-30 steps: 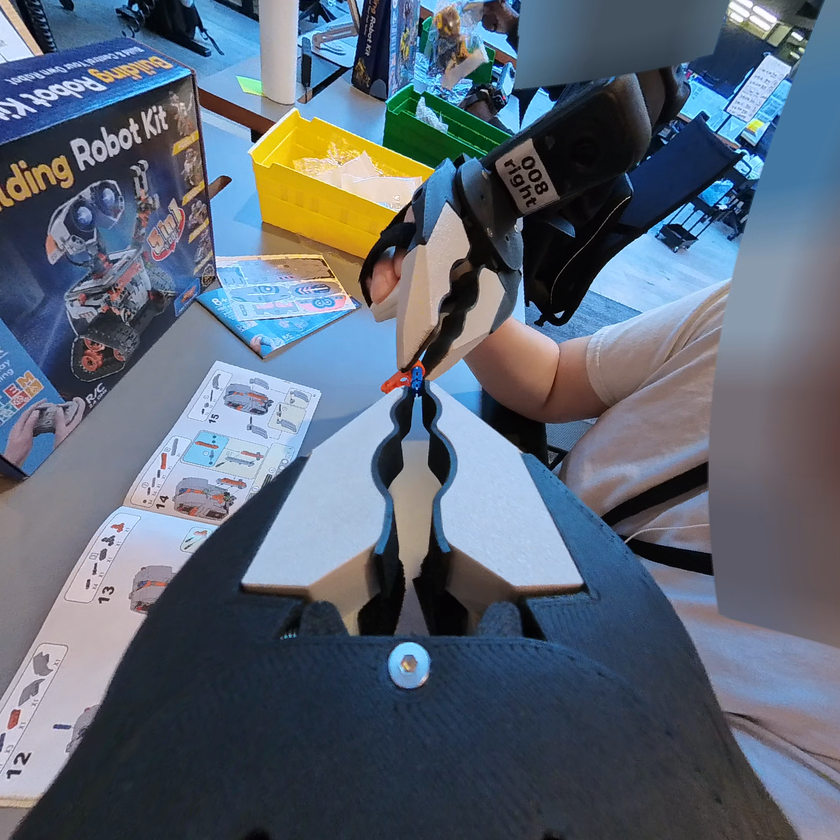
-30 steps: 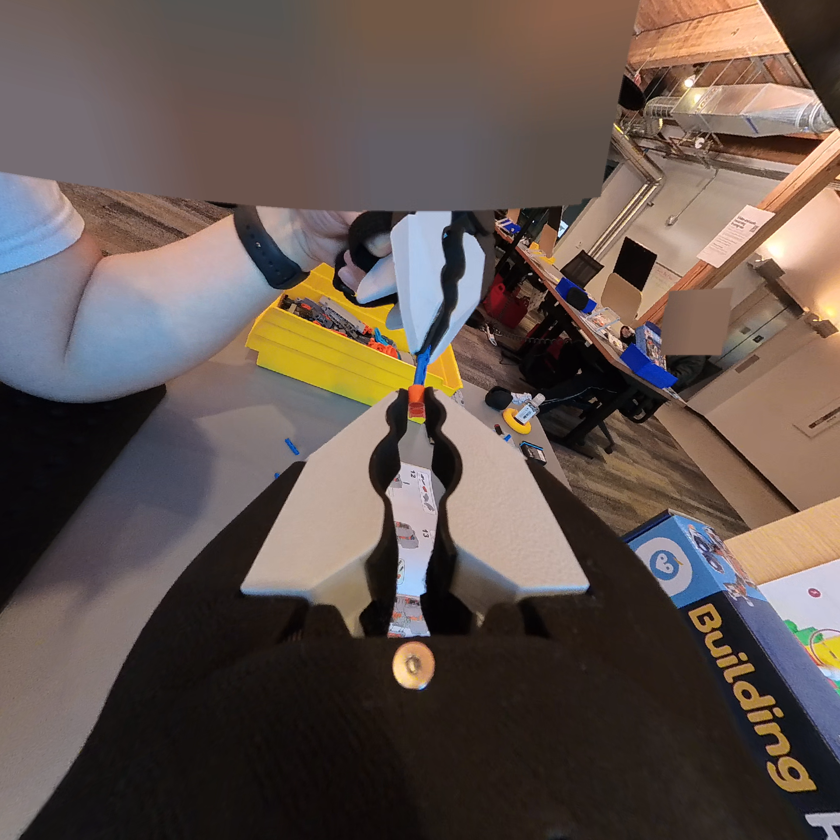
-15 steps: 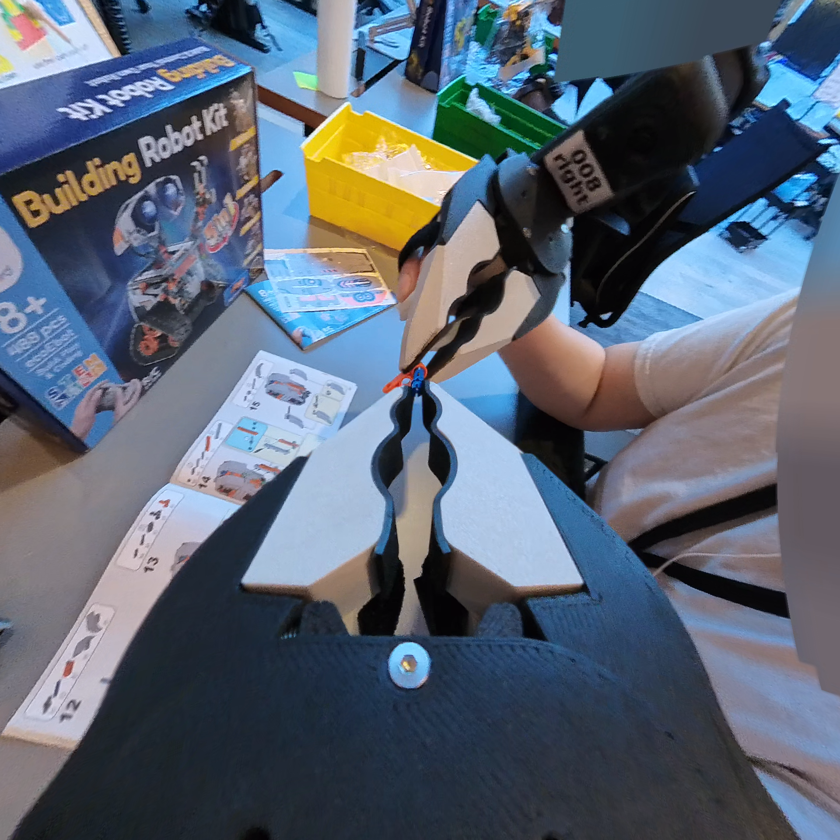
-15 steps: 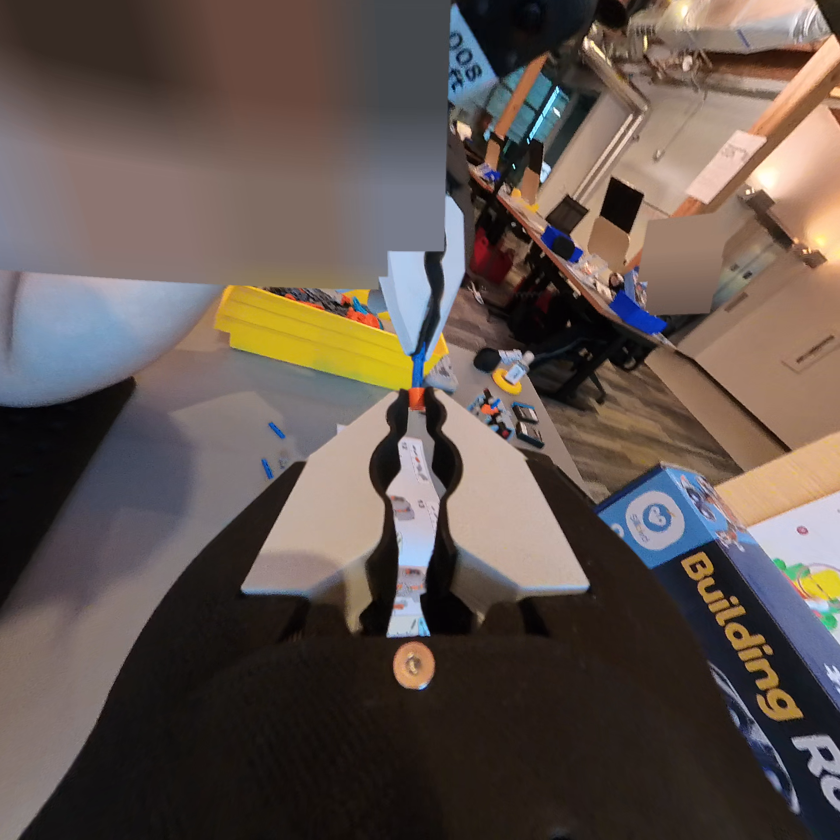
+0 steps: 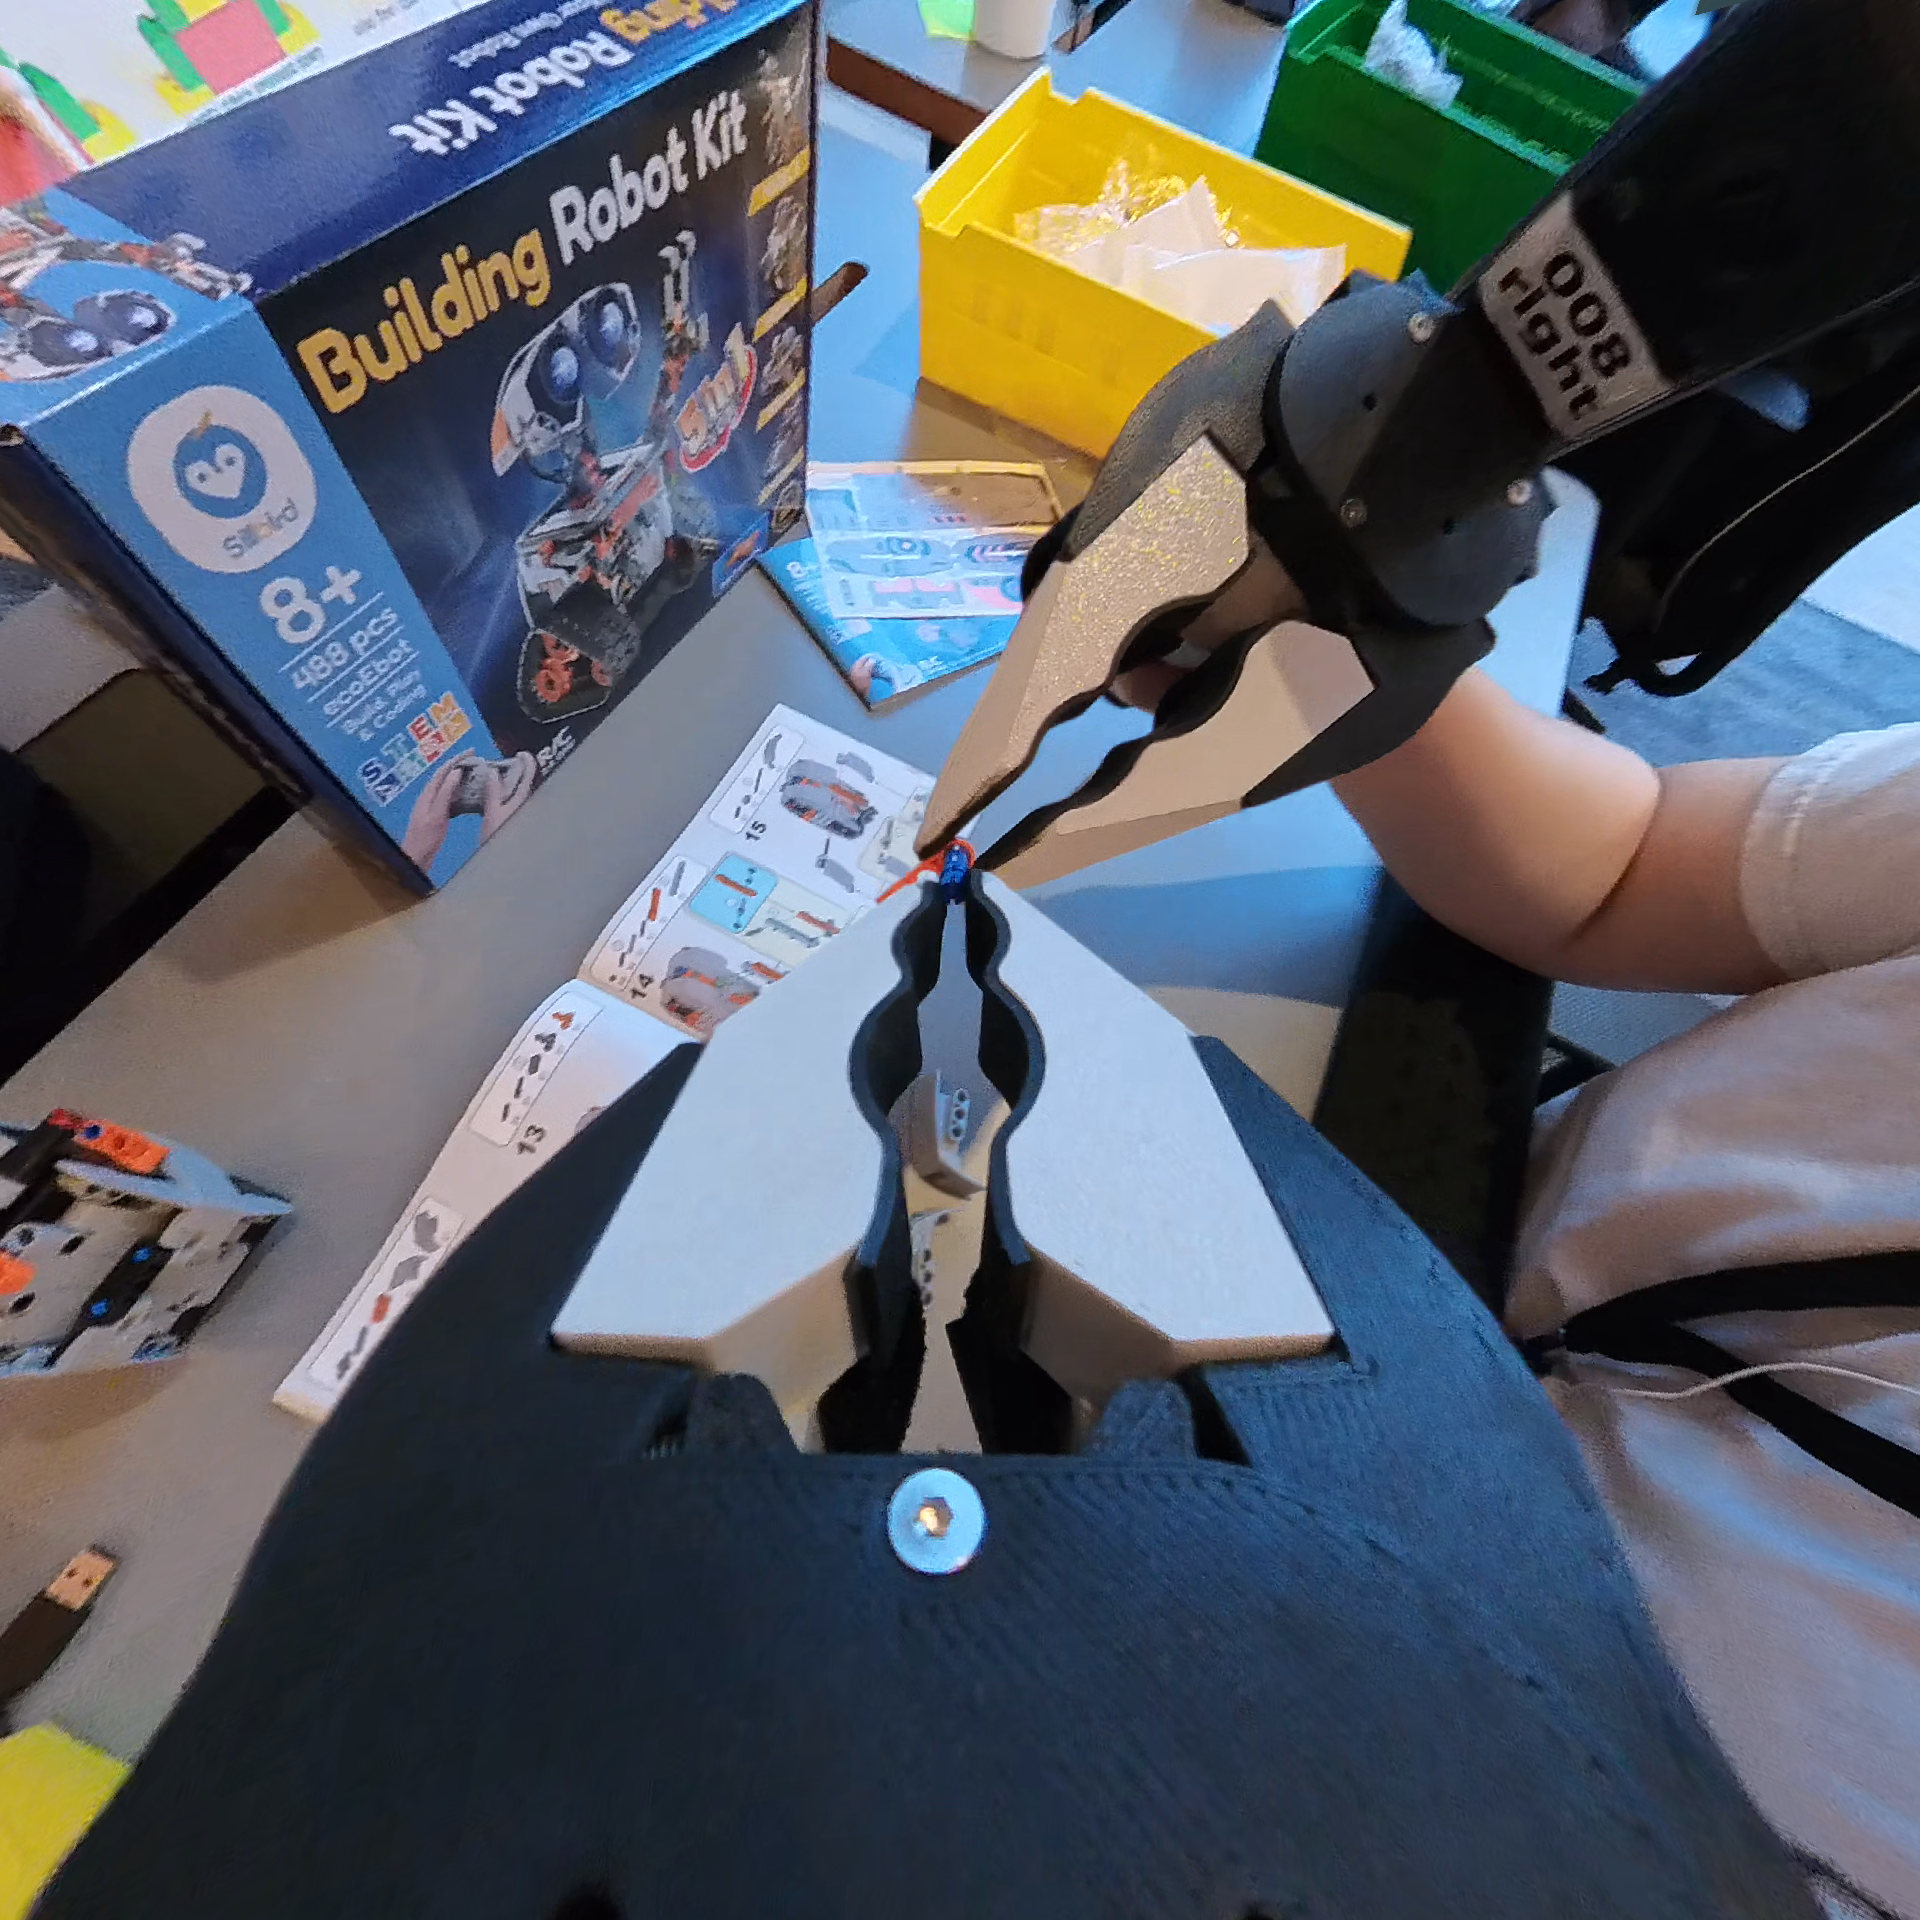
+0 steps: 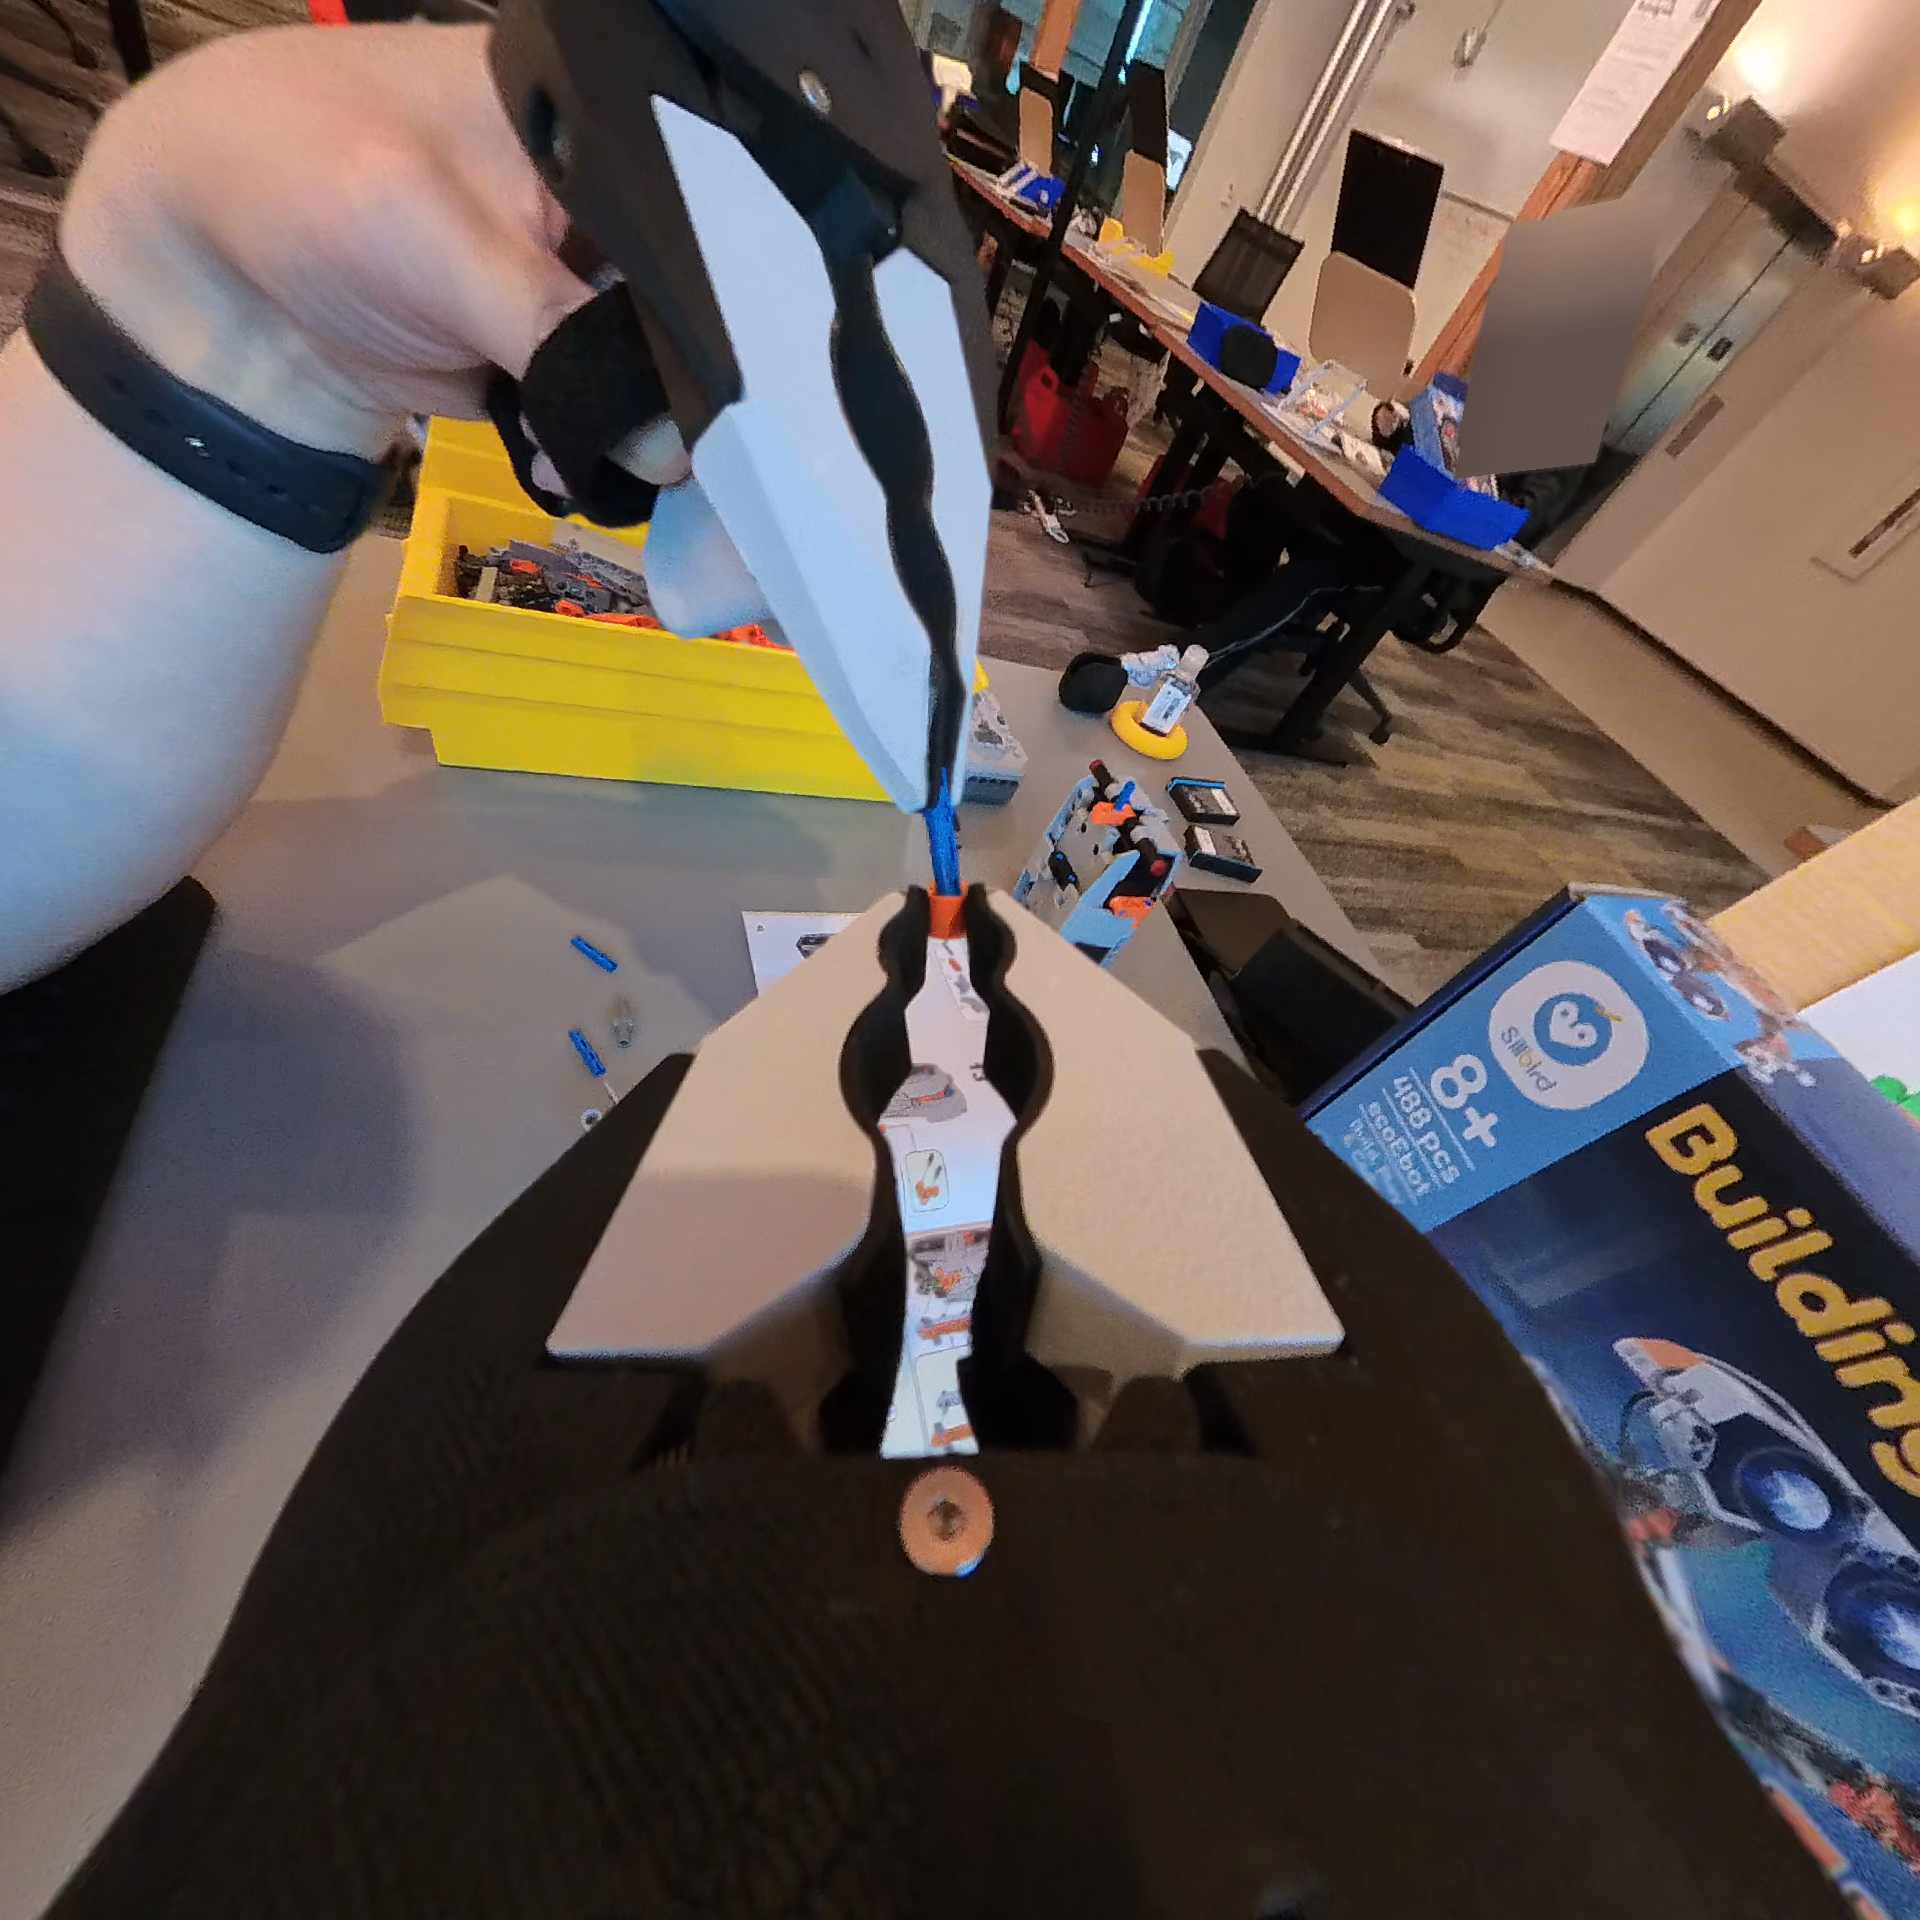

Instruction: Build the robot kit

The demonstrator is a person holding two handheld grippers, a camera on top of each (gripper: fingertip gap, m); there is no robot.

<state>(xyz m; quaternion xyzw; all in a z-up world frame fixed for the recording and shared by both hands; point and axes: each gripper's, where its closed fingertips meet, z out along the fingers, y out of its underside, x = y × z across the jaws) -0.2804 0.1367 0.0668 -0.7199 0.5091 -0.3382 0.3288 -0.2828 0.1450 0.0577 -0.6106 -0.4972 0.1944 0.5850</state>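
My left gripper (image 5: 951, 900) is shut on a small blue pin (image 5: 951, 878). My right gripper (image 6: 943, 902) is shut on a small orange connector (image 6: 943, 920). The two grippers meet tip to tip above the grey table. The blue pin (image 6: 943, 844) runs from the left gripper's tips (image 6: 933, 795) down into the orange connector. In the left wrist view the right gripper (image 5: 961, 847) comes in from the upper right, with a thin orange part (image 5: 902, 888) sticking out beside the pin.
An open instruction booklet (image 5: 717, 935) lies below the grippers. A blue kit box (image 5: 468, 416) stands at the left, with a yellow bin (image 5: 1039, 312) and a green bin (image 5: 1403, 135) behind. A parts bin (image 6: 582, 707), a partly built model (image 6: 1101, 862) and loose blue pins (image 6: 592, 951) lie on the table. The tips of both grippers are at nearly the same place.
Both grippers have stayed tip to tip with the pin and connector between them. They have swung together, and the right gripper now lies flatter across the left wrist view.
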